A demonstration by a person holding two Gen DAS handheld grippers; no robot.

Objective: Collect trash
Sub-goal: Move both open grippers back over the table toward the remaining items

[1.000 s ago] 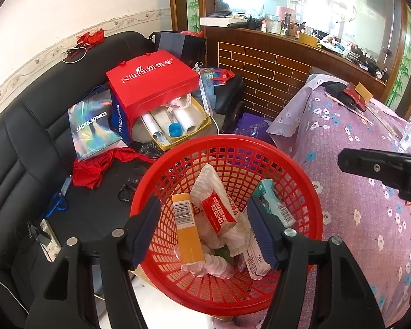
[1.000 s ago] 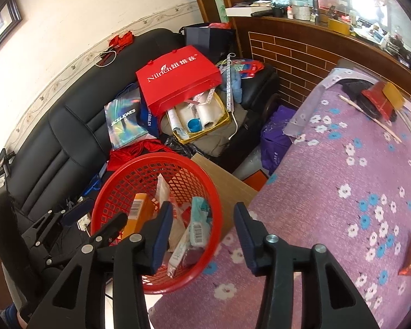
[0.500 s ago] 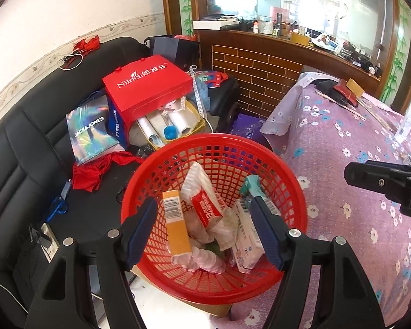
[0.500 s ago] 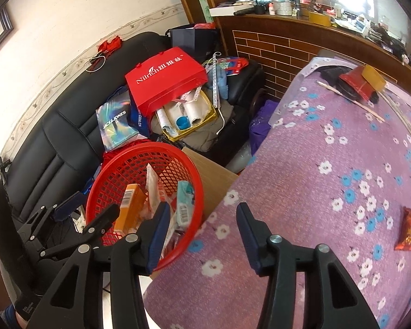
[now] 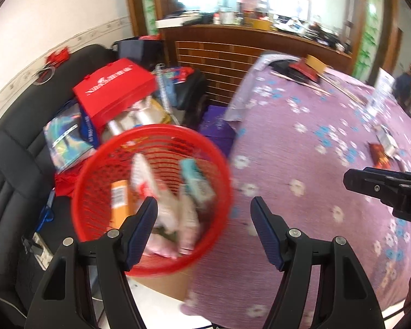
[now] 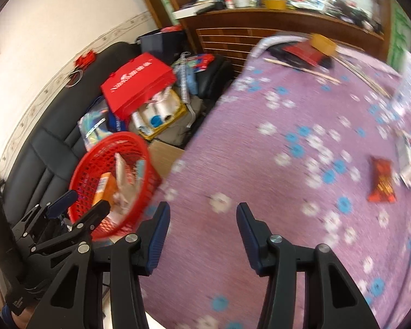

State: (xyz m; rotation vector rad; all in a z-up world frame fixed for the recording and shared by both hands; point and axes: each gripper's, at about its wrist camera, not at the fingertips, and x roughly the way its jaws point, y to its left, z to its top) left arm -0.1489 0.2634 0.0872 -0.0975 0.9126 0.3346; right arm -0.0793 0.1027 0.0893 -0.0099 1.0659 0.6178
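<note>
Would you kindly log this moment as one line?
left gripper: open, empty | right gripper: open, empty | basket: holds trash | red wrapper: on table

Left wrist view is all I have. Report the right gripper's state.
Observer: The right gripper is open and empty, over bare cloth.
Operator: Give me the nearest trash to it.
Observer: A red wrapper lies flat on the cloth, ahead and to the right of its jaws, not between them.
Operator: Say what's beside that.
Observer: A white packet lies just right of the wrapper. Blur hides whether they touch.
</note>
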